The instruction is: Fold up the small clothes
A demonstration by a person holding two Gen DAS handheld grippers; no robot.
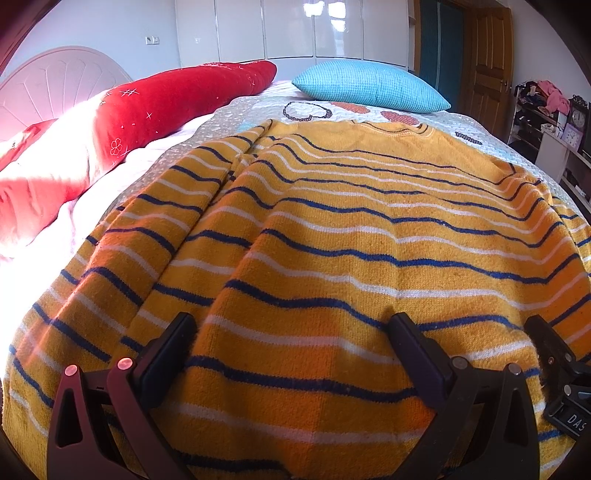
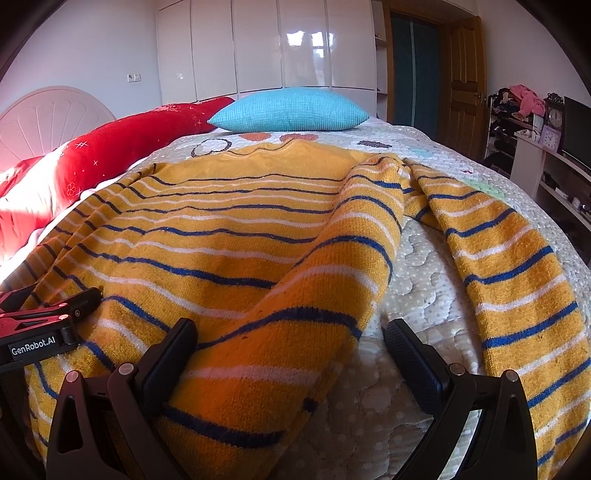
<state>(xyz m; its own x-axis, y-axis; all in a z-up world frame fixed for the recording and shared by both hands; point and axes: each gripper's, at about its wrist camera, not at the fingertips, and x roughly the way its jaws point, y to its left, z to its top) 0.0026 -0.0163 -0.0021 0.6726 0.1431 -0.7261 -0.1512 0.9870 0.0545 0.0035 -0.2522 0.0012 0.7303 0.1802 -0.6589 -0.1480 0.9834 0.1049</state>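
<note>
Bedroom, glossy white wardrobe (image 1: 291, 29) at 12 o'clock, wooden door (image 1: 487, 59) at 1 o'clock, cluttered shelf (image 2: 517, 122) with clocks at 2 o'clock. Bed (image 2: 417, 295) with pale quilted cover fills the middle; blue pillow (image 1: 369, 86) at its far end at 12 o'clock, red quilt (image 1: 166, 103) along 10 o'clock, white headboard (image 1: 55, 81) behind it.

Sweater (image 1: 332, 240), yellow with blue and white stripes, lies spread on the bed, neckline toward the pillow at 12 o'clock, hem toward the cameras at 6 o'clock. In the right wrist view one sleeve (image 2: 517, 277) trails down the cover at 3 to 4 o'clock, and the sweater's side edge is humped up into a ridge running from 1 o'clock toward 6 o'clock, bare cover between ridge and sleeve.

Left gripper (image 1: 291, 354) low over the hem, fingers (image 1: 170, 350) spread wide, nothing between them but flat knit below; no grasp visible. Right gripper (image 2: 288, 354) also wide apart, straddling the ridge edge near the hem: left finger against the raised fabric, right finger over bare cover, not pinching anything. Each gripper shows at the other's frame edge, at 4 o'clock in the left wrist view and at 8 o'clock in the right wrist view, side by side at the hem.
</note>
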